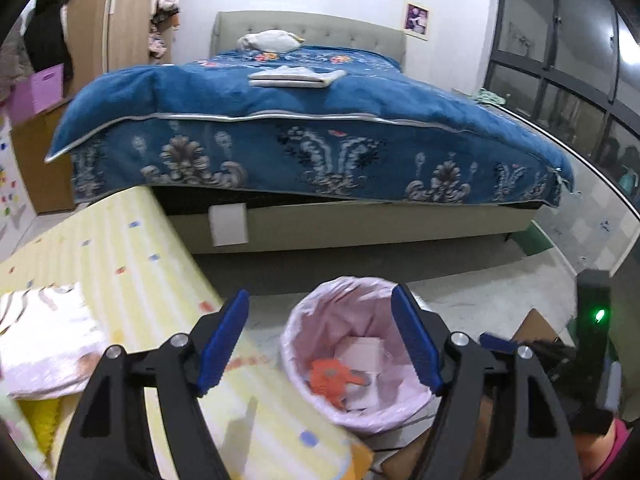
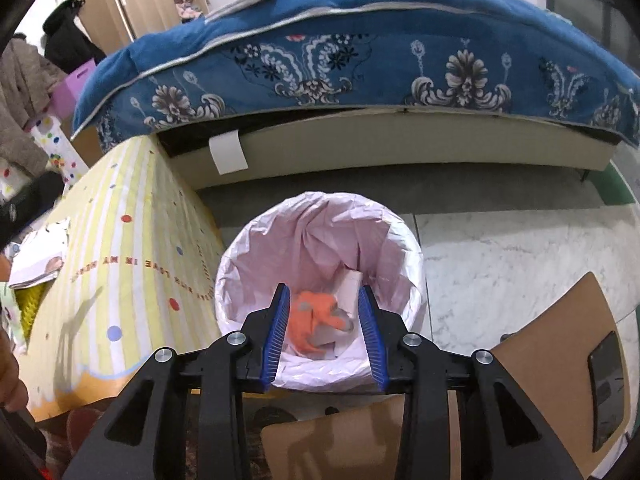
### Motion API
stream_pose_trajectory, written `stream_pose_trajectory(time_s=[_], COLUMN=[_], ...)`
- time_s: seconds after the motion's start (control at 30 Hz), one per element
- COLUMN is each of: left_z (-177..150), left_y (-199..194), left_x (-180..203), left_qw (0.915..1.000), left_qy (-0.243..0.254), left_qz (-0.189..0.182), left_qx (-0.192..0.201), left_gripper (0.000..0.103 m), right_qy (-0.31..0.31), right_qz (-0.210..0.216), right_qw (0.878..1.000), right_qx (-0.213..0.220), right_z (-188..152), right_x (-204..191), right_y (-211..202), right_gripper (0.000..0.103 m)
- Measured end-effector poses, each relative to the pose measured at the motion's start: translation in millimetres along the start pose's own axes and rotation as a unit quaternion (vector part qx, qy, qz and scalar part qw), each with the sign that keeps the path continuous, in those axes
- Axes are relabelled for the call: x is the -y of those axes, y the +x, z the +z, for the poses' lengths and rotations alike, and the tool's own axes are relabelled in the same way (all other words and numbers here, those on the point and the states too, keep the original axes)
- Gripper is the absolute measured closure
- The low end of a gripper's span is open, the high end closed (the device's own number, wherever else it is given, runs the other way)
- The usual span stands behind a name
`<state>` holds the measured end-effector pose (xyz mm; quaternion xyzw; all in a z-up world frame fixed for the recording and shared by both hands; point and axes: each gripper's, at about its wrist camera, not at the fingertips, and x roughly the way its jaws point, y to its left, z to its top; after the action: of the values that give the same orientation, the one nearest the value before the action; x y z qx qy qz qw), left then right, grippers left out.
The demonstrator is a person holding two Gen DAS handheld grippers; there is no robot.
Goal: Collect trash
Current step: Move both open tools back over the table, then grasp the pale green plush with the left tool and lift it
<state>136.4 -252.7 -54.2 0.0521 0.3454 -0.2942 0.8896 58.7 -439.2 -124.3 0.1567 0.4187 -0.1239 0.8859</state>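
Observation:
A trash bin with a pale pink liner (image 1: 304,322) (image 2: 320,232) stands on the floor by the bed. Inside lie an orange crumpled wrapper (image 1: 330,376) (image 2: 312,316) and white paper pieces (image 1: 364,354) (image 2: 352,284). My left gripper (image 1: 320,344) is open and empty, above and just left of the bin, its blue pads (image 1: 224,340) spread wide. My right gripper (image 2: 323,332) is open and empty, directly above the bin's near rim, with the orange wrapper seen between its fingers below. The right gripper's body also shows at the right edge of the left wrist view.
A yellow striped play mat (image 1: 120,272) (image 2: 128,264) lies left of the bin, with a folded pink-white cloth (image 1: 44,340) on it. A bed with a blue floral blanket (image 1: 300,128) (image 2: 360,52) stands behind. Brown cardboard (image 2: 552,328) lies on the marble floor (image 2: 500,256) to the right.

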Motion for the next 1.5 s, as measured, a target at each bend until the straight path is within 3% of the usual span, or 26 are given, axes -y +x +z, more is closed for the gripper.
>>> stream_pose_trajectory(time_s=[0.4,0.63,0.8,1.0,1.17,1.27,1.37,1.5], left_z=[-49.1,-73.4,-92.3,-113.1,-125.5,-129.7,-130.1,-128.0], left_y=[-74.1,-114.4,-143.5,-175.8,-190.1,-196.1,-195.4,-178.1], left_x=[-42.4,-81.8,-121.4,-172.7,-211.8,-227.1,-234.5,-242.1], left_qw=[0.9984,0.9942,0.9858,0.9700,0.9538,0.9485,0.9472,0.9556], left_qy=[-0.022,-0.054,-0.096,-0.145,-0.176,-0.185,-0.188,-0.183], left_qz=[0.053,0.093,0.137,0.194,0.243,0.256,0.259,0.231], left_qx=[-0.003,0.003,0.009,0.019,0.015,0.017,0.017,0.007], left_gripper=[0.025,0.022,0.022,0.020,0.020,0.020,0.020,0.020], right_qy=[-0.047,-0.123,-0.183,-0.258,-0.306,-0.326,-0.343,-0.346], right_qz=[0.032,0.063,0.086,0.111,0.130,0.139,0.145,0.150], right_qw=[0.998,0.990,0.979,0.959,0.942,0.934,0.928,0.926], right_qx=[0.038,0.039,0.034,0.034,0.039,0.038,0.034,0.034], right_z=[-3.1,-11.6,-21.9,-32.4,-35.2,-35.9,-37.4,-37.4], right_x=[-48.4,-105.4,-155.0,-214.9,-259.3,-281.3,-299.7,-310.4], right_y=[-48.2,-60.5,-61.3,-60.6,-52.5,-44.9,-38.0,-33.5], right_gripper=[0.066,0.066,0.064,0.055,0.054,0.054,0.054,0.054])
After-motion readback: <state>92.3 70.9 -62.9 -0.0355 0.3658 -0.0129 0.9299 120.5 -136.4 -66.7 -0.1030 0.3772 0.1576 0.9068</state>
